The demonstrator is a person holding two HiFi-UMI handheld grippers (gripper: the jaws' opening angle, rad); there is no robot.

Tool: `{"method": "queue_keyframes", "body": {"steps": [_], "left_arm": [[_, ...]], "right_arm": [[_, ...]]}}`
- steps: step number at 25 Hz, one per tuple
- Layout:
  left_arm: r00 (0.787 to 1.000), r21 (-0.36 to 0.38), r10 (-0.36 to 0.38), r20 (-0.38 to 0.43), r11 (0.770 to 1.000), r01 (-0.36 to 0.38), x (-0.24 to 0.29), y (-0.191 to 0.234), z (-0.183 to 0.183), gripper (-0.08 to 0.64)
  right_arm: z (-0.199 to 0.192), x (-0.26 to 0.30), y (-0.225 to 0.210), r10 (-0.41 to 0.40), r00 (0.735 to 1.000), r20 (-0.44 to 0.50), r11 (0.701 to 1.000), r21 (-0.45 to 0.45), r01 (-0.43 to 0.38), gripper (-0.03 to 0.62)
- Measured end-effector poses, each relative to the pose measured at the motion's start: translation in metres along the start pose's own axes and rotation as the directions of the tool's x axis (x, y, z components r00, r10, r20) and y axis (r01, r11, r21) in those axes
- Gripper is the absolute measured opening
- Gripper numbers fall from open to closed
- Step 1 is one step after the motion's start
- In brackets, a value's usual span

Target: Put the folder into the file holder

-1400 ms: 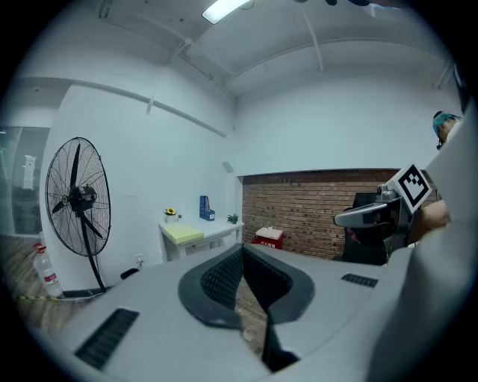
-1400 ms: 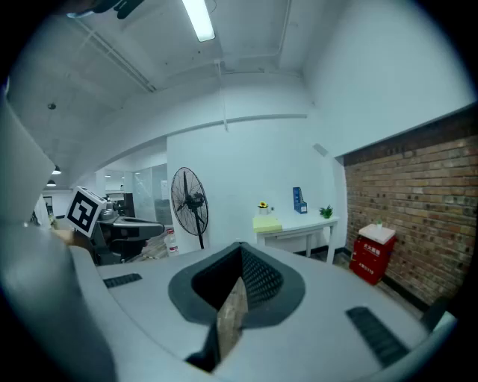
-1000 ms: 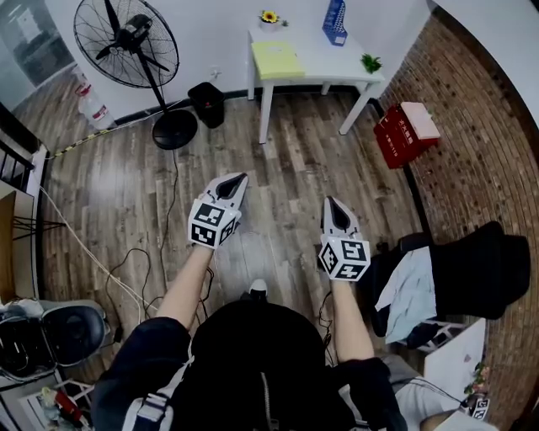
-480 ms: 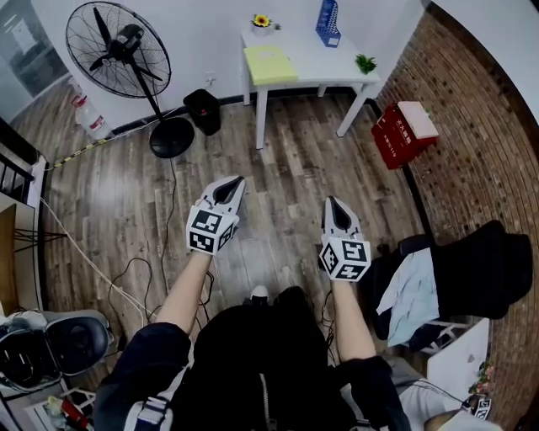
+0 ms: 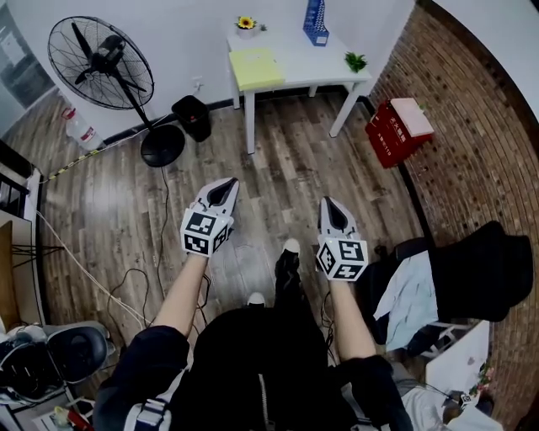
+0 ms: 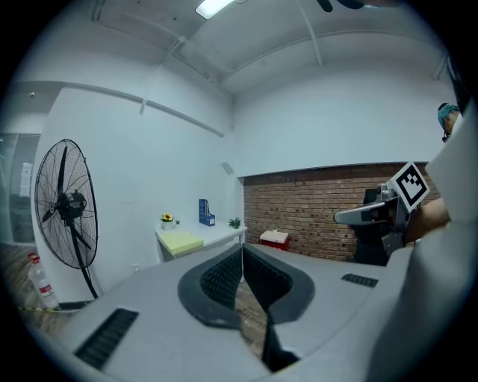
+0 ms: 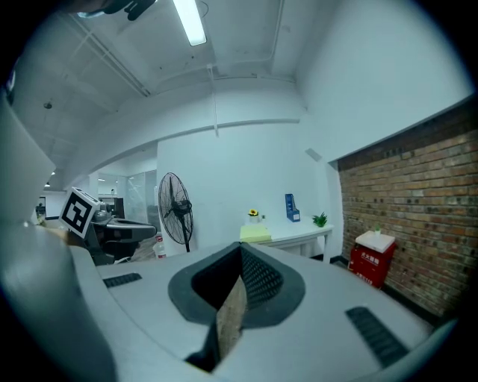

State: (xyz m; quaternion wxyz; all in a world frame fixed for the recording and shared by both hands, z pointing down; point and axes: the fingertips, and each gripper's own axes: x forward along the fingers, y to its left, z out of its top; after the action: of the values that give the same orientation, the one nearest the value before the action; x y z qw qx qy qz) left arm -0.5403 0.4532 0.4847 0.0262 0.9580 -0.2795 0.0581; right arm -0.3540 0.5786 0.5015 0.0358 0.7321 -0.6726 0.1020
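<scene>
A yellow folder lies flat on the left half of a white table against the far wall. It also shows in the left gripper view, folder, and in the right gripper view, folder. The blue file holder stands upright at the table's back edge, holder, holder. My left gripper and right gripper are held side by side over the wooden floor, well short of the table. Both are shut and empty, left gripper, right gripper.
A flower pot and a small plant share the table. A standing fan and a black bin are to the left of it. A red box sits by the brick wall. A chair with clothes is at my right. Cables trail on the floor.
The table, fan and red box have slid down and left in the head view, so I am closer to them. A foot has stepped forward between the grippers. Both grippers stay shut.
</scene>
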Motion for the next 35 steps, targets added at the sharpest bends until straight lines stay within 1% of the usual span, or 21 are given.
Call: {"method": "queue_keyframes", "body": {"steps": [3, 4, 5, 6, 7, 9, 11, 13, 18, 23, 27, 30, 33, 35], "left_arm": [[1.0, 0.002, -0.009, 0.018, 1.0, 0.009, 0.027, 0.001, 0.004, 0.026], [1.0, -0.004, -0.01, 0.023, 1.0, 0.01, 0.037, 0.004, 0.006, 0.041], [1.0, -0.014, -0.012, 0.024, 1.0, 0.012, 0.047, 0.007, 0.007, 0.106], [1.0, -0.024, -0.012, 0.023, 1.0, 0.013, 0.058, 0.011, 0.008, 0.194], [1.0, -0.033, -0.009, 0.025, 0.999, 0.01, 0.069, 0.014, 0.01, 0.244], [0.999, -0.052, 0.013, 0.04, 0.999, -0.011, 0.087, 0.022, 0.014, 0.323], [0.998, -0.092, 0.041, 0.054, 0.995, -0.036, 0.103, 0.033, 0.019, 0.372], [0.997, -0.121, 0.059, 0.054, 0.991, -0.052, 0.12, 0.042, 0.021, 0.38], [0.993, -0.129, 0.11, 0.035, 0.986, -0.104, 0.165, 0.06, 0.028, 0.379], [0.988, -0.172, 0.153, 0.023, 0.974, -0.147, 0.212, 0.079, 0.033, 0.379], [0.986, -0.193, 0.168, -0.009, 0.967, -0.166, 0.246, 0.088, 0.03, 0.377], [0.983, -0.207, 0.182, -0.013, 0.961, -0.181, 0.266, 0.095, 0.034, 0.377], [0.983, -0.232, 0.184, -0.019, 0.955, -0.183, 0.282, 0.105, 0.035, 0.377], [0.983, -0.243, 0.18, -0.037, 0.953, -0.183, 0.291, 0.113, 0.031, 0.377]], "right_arm": [[0.003, 0.022, -0.019, 0.006, 1.0, -0.002, 1.0, 0.005, -0.006, 0.008], [0.004, 0.031, -0.024, 0.01, 1.0, -0.004, 1.0, 0.006, -0.01, 0.008], [0.006, 0.04, -0.03, 0.014, 1.0, -0.005, 1.0, 0.009, -0.014, 0.008], [0.009, 0.05, -0.036, 0.017, 1.0, -0.008, 1.0, 0.011, -0.017, 0.008], [0.011, 0.059, -0.043, 0.021, 1.0, -0.012, 1.0, 0.014, -0.021, 0.008], [0.016, 0.077, -0.054, 0.029, 0.999, -0.021, 0.999, 0.018, -0.029, 0.008], [0.022, 0.094, -0.065, 0.038, 0.999, -0.029, 0.999, 0.022, -0.038, 0.008], [0.027, 0.111, -0.076, 0.048, 0.998, -0.035, 0.999, 0.024, -0.047, 0.008], [0.042, 0.154, -0.11, 0.078, 0.996, -0.048, 0.997, 0.025, -0.076, 0.008], [0.059, 0.199, -0.142, 0.115, 0.992, -0.047, 0.993, 0.026, -0.114, 0.008], [0.069, 0.23, -0.163, 0.145, 0.989, -0.04, 0.989, 0.032, -0.144, 0.008], [0.076, 0.25, -0.176, 0.166, 0.985, -0.04, 0.986, 0.021, -0.165, 0.008], [0.08, 0.267, -0.188, 0.175, 0.984, -0.042, 0.985, 0.015, -0.175, 0.008], [0.08, 0.278, -0.195, 0.181, 0.982, -0.047, 0.983, 0.018, -0.18, 0.008]]}}
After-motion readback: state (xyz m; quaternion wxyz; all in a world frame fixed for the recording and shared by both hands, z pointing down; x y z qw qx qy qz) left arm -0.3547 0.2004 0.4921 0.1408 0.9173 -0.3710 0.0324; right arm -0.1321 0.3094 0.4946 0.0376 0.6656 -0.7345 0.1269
